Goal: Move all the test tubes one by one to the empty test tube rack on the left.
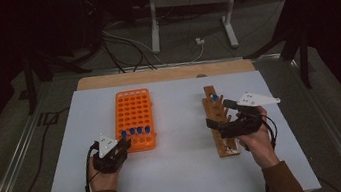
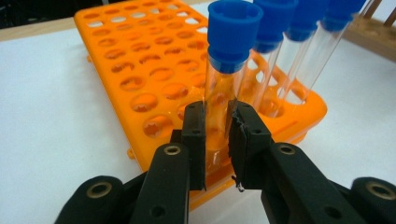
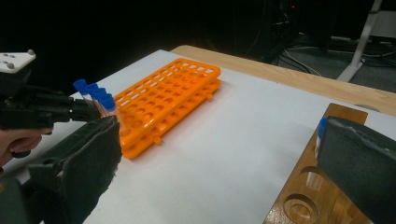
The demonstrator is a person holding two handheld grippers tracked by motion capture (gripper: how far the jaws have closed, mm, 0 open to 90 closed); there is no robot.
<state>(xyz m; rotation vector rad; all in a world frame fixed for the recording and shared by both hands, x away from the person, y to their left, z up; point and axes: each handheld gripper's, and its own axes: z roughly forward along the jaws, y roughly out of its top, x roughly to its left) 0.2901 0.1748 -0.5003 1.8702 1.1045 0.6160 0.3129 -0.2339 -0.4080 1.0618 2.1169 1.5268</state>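
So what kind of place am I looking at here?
Probably a lab or test room: an orange tube rack with blue-capped test tubes, a wooden rack, and cables trailing across the dark floor behind the table.

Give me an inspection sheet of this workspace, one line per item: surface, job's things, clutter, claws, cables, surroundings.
Surface: white board lying on a wooden table.
Job's things: orange rack with four blue-capped tubes in its near row; wooden rack with one blue-capped tube at its far end.
Clutter: nothing seen.
Claws: left claw shut on the end tube, which stands in the orange rack; right claw open, jaws wide apart, beside the wooden rack.
Cables: one trails from each claw; several lie on the floor beyond the table.
Surroundings: dark room, white metal stand behind.
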